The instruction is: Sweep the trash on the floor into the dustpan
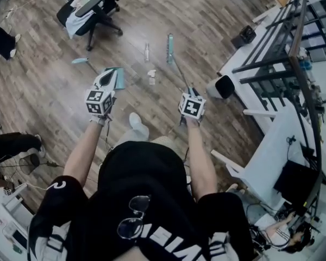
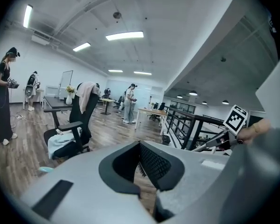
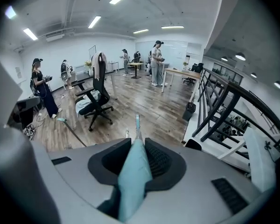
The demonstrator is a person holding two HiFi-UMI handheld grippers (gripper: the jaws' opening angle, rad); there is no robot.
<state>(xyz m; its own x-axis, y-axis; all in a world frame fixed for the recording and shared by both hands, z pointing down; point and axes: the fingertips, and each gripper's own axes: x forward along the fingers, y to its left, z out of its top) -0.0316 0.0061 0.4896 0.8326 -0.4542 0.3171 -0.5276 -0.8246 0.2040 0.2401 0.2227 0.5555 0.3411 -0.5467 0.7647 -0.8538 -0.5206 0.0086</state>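
Observation:
A broom lies out ahead over the wood floor, its teal head far from me and its thin handle running back into my right gripper. That gripper is shut on the teal handle grip. The teal dustpan rests on the floor at my left gripper, and its long handle points away to the left. My left gripper looks shut with nothing between its jaws. A clear bottle and a small white scrap lie between dustpan and broom.
A black office chair draped with cloth stands at the back left. A black-and-white bin, a dark railing and white tables line the right side. Several people stand farther off. My shoe is below the grippers.

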